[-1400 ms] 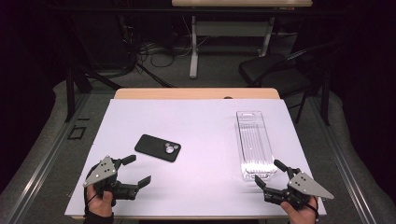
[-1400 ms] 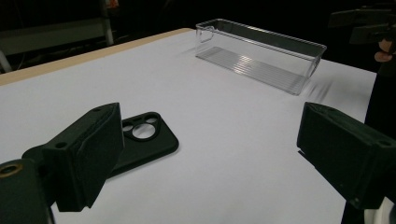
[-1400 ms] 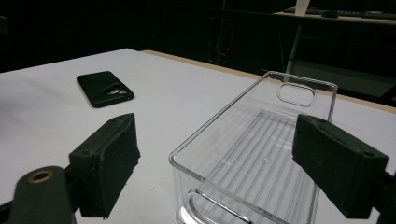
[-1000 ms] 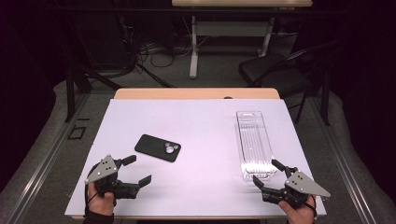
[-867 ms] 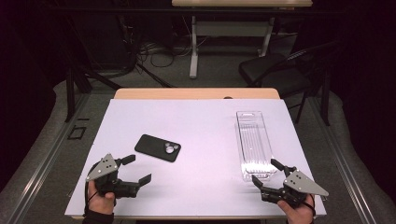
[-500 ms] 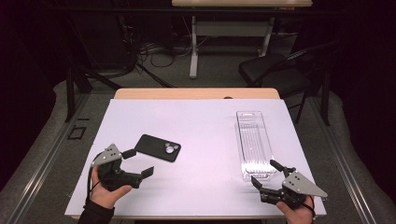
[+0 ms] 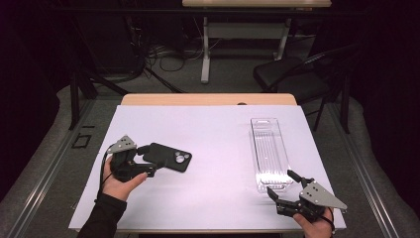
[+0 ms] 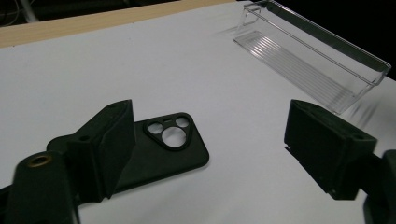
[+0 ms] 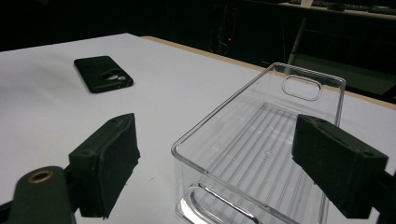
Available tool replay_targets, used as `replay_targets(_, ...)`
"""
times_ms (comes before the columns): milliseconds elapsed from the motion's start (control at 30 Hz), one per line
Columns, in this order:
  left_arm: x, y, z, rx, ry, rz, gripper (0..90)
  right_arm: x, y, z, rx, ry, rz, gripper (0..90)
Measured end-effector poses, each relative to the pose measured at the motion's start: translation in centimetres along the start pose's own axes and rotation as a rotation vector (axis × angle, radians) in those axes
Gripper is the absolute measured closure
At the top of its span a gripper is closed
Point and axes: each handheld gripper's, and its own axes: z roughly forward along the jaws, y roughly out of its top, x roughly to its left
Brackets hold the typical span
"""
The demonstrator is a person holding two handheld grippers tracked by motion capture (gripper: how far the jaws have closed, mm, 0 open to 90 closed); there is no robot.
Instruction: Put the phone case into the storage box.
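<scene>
A black phone case (image 7: 168,156) lies flat on the white table, camera cut-outs up, left of centre. My left gripper (image 7: 147,159) has come up to its left end. In the left gripper view the case (image 8: 173,149) sits against the left jaw and reaches partway into the gap of the gripper (image 8: 210,112). The right jaw stands well off it. These jaws have just been closing, but no pad presses on the case. My right gripper (image 7: 280,182) is open at the near end of a clear plastic tray (image 7: 270,153), and that end of the tray (image 9: 224,107) lies between the jaws of the gripper (image 9: 215,123).
The white sheet (image 7: 213,129) covers most of the wooden table (image 7: 208,99). The tray holds nothing. Behind the table stand a dark chair (image 7: 292,74) and a desk leg (image 7: 204,54) among floor cables.
My left gripper has moved forward and to the right, from the table's near left up to the phone case. Its jaws look a little narrower. The right gripper has kept still.
</scene>
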Motion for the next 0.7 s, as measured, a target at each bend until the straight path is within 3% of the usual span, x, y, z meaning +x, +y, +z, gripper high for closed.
replay_targets(167,0.0,1.2,1.2,0.023,0.015,-0.002,31.9,0.0,0.0,0.0,-0.005,0.002,-0.005,13.9)
replay_targets(300,0.2,2.1,2.0,0.039,0.022,-0.001,45.2,0.0,0.0,0.0,-0.002,0.004,-0.006,13.9)
replay_targets(700,1.1,4.4,4.4,0.118,0.085,0.009,52.9,0.0,0.0,0.1,-0.001,0.008,-0.001,13.9)
